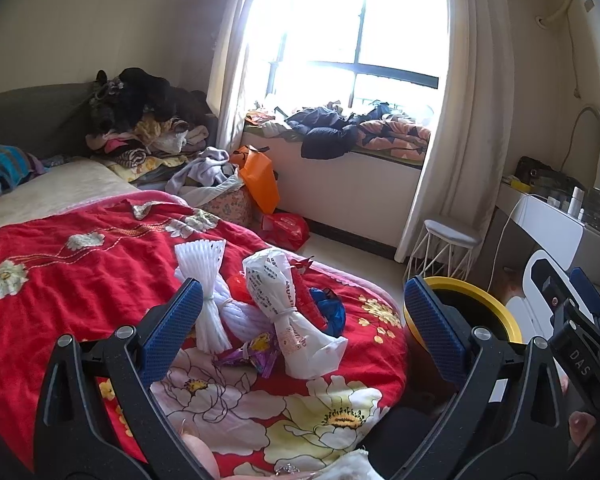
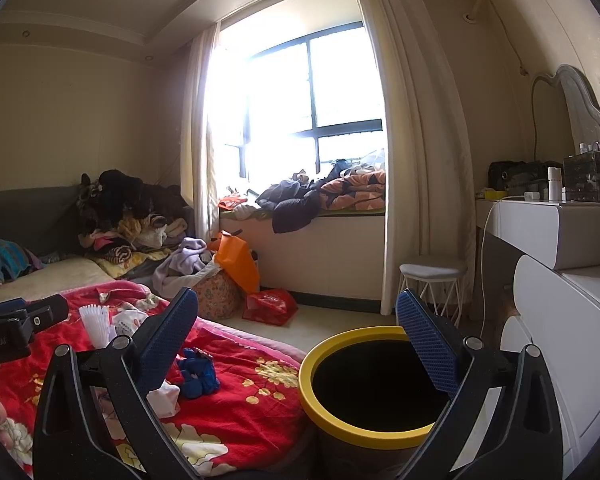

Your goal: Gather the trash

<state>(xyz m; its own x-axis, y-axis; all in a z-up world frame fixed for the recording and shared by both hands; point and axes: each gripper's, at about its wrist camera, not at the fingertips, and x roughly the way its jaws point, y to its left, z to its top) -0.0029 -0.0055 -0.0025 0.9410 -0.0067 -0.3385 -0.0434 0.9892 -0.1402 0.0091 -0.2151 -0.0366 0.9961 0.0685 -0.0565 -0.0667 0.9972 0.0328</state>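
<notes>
I hold my left gripper point(image 1: 300, 320) wide apart and empty over the red floral quilt point(image 1: 60, 280), and my right gripper point(image 2: 300, 328) is just as wide and empty, hanging above the mouth of the yellow-rimmed bin point(image 2: 312, 396) that stands on the floor against the edge of the bed. I judge the job barely begun: all the trash I can see lies on the quilt and nothing is in either tool, while the inside of the bin is too dark for me to tell what it holds.

Left to gather, by my count, are at least 5 pieces: the white foam net sleeve point(image 1: 204, 280), the printed white plastic bag point(image 1: 288, 312) tied round its middle, the purple wrapper point(image 1: 256, 354) just in front of both, the crumpled blue wrapper point(image 1: 332, 308) beside the bag, and something pale lilac tucked between the sleeve and the bag.

My left view looks down on this cluster and shows each piece apart, yet it catches only an arc of the bin's rim behind my right finger. My right view gives the whole open ring of the bin below me and the blue wrapper close by, but the sleeve and bag sit small and partly hidden behind my finger
</notes>
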